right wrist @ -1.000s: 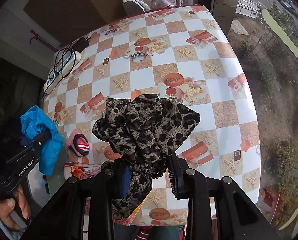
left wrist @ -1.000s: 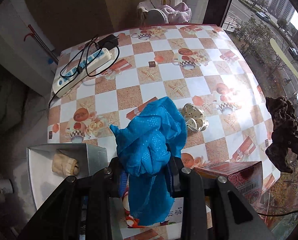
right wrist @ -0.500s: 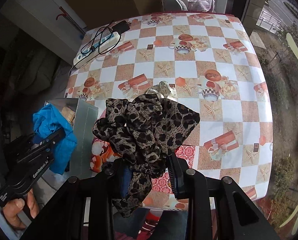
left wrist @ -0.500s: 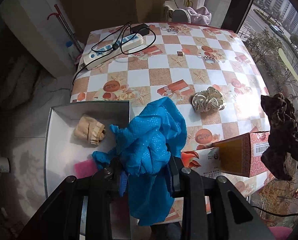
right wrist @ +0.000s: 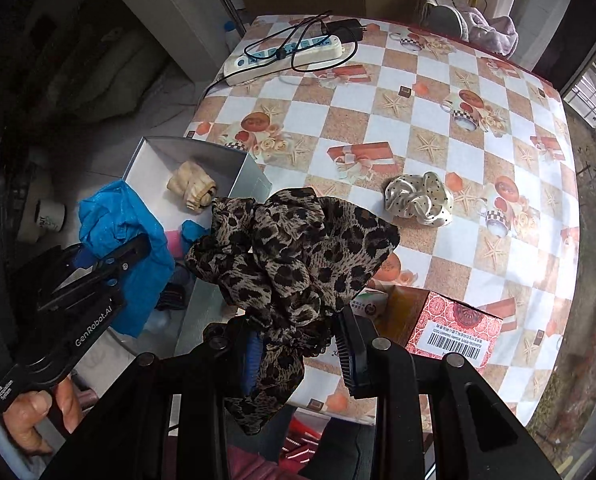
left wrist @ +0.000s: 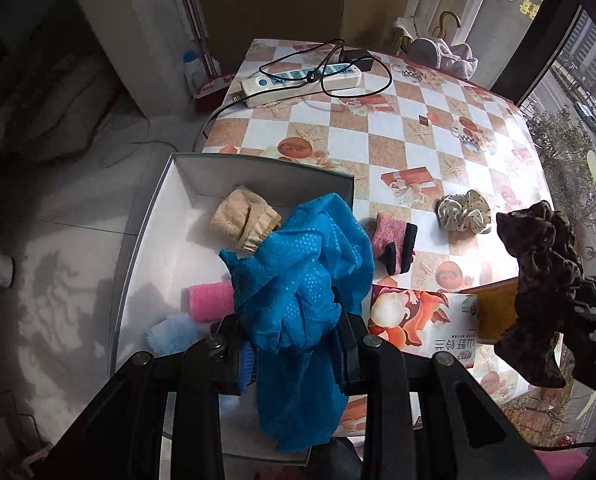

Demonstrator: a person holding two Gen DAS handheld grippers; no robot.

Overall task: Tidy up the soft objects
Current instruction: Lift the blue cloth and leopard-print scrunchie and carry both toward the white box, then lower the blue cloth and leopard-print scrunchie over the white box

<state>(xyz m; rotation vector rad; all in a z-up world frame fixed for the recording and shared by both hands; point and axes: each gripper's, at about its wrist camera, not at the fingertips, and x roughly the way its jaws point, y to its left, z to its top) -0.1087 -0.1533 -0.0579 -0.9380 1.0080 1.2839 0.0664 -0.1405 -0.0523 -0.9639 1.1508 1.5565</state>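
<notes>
In the left wrist view the blue cloth (left wrist: 302, 280) covers the near right part of the grey box (left wrist: 257, 172), part of the pink roll (left wrist: 211, 302) and the pads of the left claw (left wrist: 295, 354). The right claw (left wrist: 578, 320) is cut off by the right edge. In the right wrist view the leopard scrunchie (right wrist: 293, 256) hides the box's near corner and most of the printed carton (right wrist: 450, 324). The carton's label text is too small to read. The worktop (right wrist: 438, 128) runs out of frame at the right.
</notes>
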